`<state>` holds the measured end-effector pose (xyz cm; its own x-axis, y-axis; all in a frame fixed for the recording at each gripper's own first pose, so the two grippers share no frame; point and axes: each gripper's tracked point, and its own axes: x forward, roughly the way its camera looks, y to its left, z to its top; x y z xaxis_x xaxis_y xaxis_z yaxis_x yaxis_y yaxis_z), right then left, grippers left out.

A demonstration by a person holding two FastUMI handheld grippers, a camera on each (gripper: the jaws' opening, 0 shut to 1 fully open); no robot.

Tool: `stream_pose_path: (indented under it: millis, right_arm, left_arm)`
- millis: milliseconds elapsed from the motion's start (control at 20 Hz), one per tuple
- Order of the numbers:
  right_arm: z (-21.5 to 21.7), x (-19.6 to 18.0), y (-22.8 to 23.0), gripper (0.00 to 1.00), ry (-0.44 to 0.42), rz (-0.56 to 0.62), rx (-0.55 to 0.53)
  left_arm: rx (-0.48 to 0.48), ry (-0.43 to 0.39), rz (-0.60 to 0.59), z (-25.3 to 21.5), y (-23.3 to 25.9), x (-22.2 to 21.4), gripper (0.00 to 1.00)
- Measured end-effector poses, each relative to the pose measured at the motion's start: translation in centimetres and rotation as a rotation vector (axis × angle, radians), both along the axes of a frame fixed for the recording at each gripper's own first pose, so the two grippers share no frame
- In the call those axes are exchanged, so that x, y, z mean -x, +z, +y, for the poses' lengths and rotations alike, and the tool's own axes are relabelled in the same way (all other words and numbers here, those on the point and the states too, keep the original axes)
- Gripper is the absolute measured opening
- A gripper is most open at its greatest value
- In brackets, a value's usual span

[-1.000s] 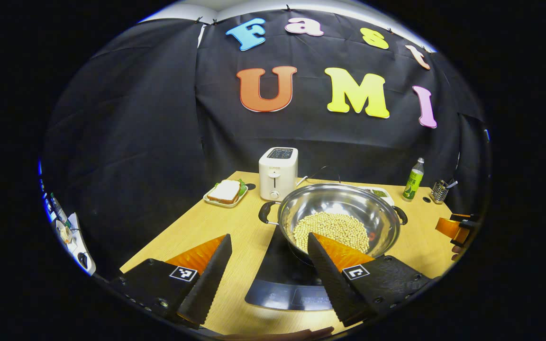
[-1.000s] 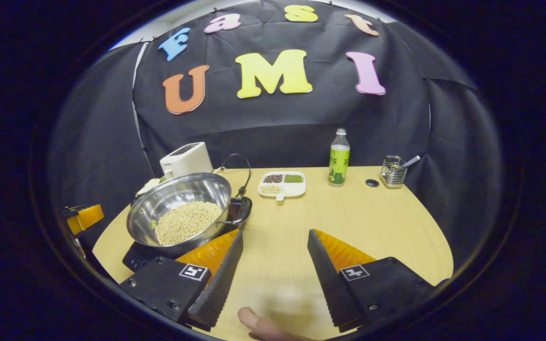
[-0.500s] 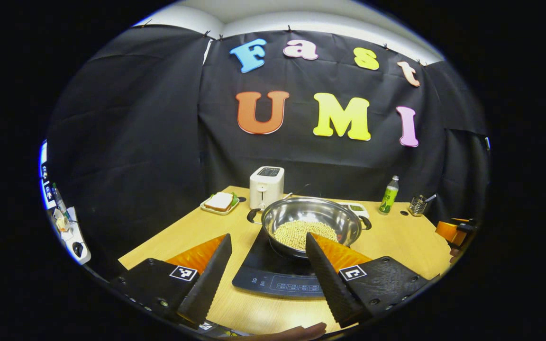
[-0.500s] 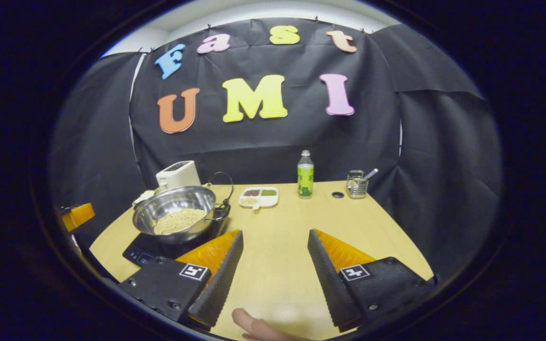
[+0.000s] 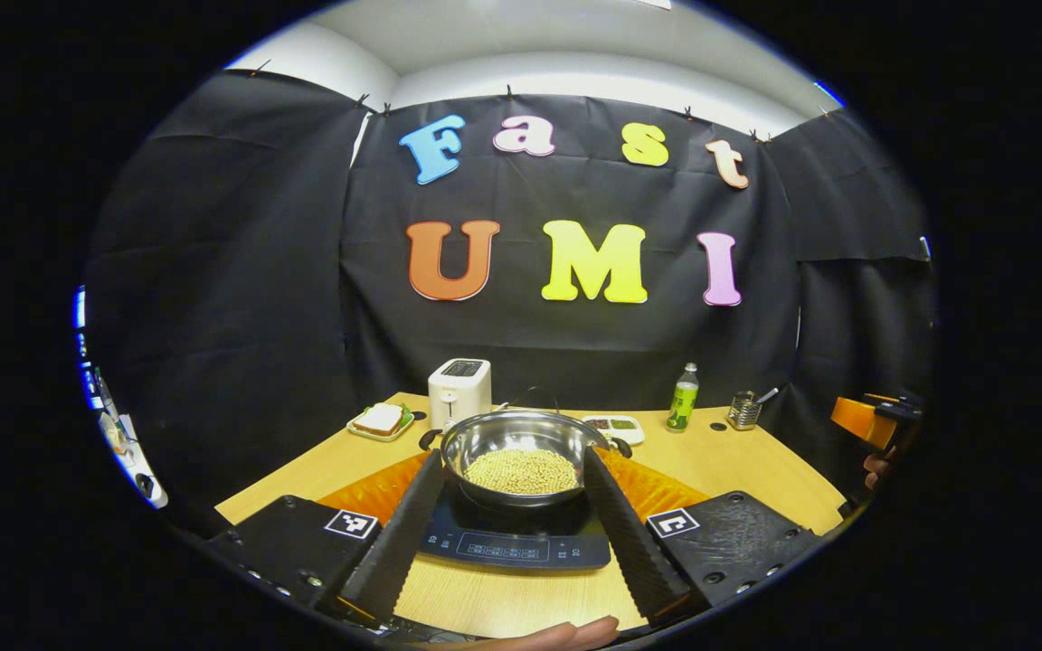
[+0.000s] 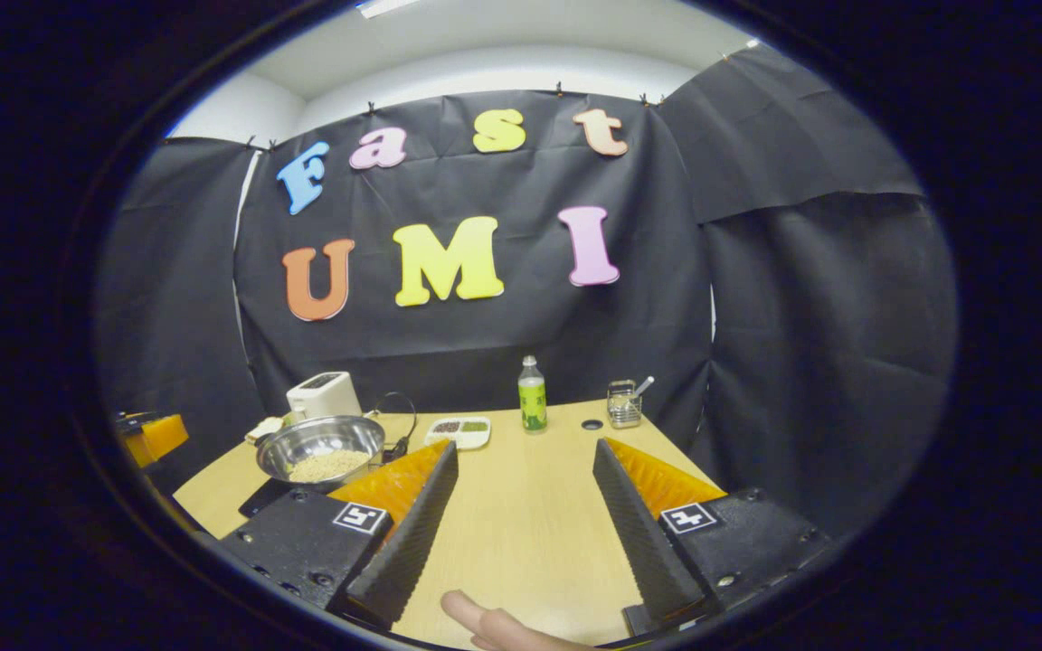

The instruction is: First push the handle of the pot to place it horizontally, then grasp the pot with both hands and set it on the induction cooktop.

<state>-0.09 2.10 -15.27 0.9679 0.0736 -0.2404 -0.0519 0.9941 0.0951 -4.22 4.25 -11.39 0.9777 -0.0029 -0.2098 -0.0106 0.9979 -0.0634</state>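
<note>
on the wooden table [image 5: 738, 461] my pot [image 5: 523, 452] of beans sits on the cooktop [image 5: 512, 541], ahead between my left gripper [image 5: 512, 484]'s wide-apart fingers. right gripper [image 6: 521, 470] gapes too, pot off to its left.

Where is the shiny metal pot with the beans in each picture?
Left gripper view: the shiny metal pot sits low in the middle, on the black induction cooktop, framed by the gripper's own fingers.
Right gripper view: the pot is low on the left.
Shared landmark: the white toaster just behind it.
</note>
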Motion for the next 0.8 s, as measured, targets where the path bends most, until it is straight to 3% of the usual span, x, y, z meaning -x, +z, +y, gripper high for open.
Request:
stream_pose_path:
  millis: [50, 100, 150, 300, 800]
  right_arm:
    - [-0.2, 0.2, 0.9, 0.95, 0.001, -0.020, 0.003]
    - [-0.6, 0.7, 1.5, 0.94, -0.001, -0.038, 0.010]
    - [-0.9, 1.0, 2.3, 0.95, -0.003, -0.056, 0.016]
    - [-1.7, 2.2, 4.8, 0.94, -0.011, -0.104, 0.028]
    - [-3.6, 5.7, 7.7, 0.95, -0.066, -0.182, 0.011]
  left_arm:
    - [-0.007, -0.003, -0.008, -0.3, 0.7, 0.3, 0.93]
    - [-0.011, -0.001, -0.022, -0.4, 1.4, 0.4, 0.85]
    - [-0.011, -0.006, -0.032, -0.6, 1.9, 0.4, 0.95]
    - [-0.004, -0.037, -0.038, -1.7, 2.3, 0.7, 0.95]
    - [-0.022, -0.023, -0.124, -2.3, 5.2, 2.6, 0.95]
